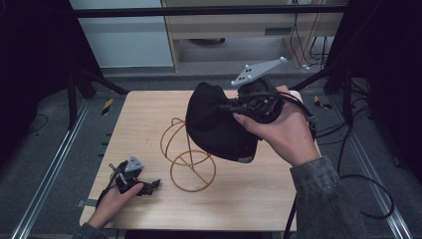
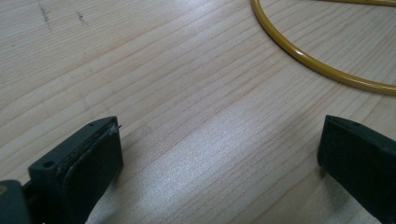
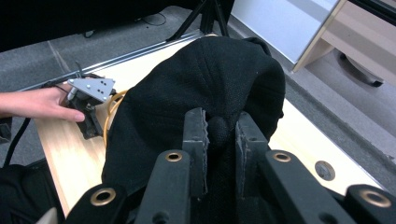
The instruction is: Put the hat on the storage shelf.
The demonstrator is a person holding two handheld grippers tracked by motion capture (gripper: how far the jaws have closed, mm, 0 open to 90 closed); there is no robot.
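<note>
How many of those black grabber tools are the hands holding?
2. The left gripper rests on the table near its front left corner, jaws open. The right gripper is held above the table, shut on a black cap over the yellow wire stand.

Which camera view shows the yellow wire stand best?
The high view: the whole yellow wire stand stands on the table, its top behind the black cap. The left gripper view shows one curved piece of its base ring; the right gripper view, a small arc.

i see a light wooden table on grey carpet floor, metal rails alongside, a pale cabinet behind, dim light.
</note>
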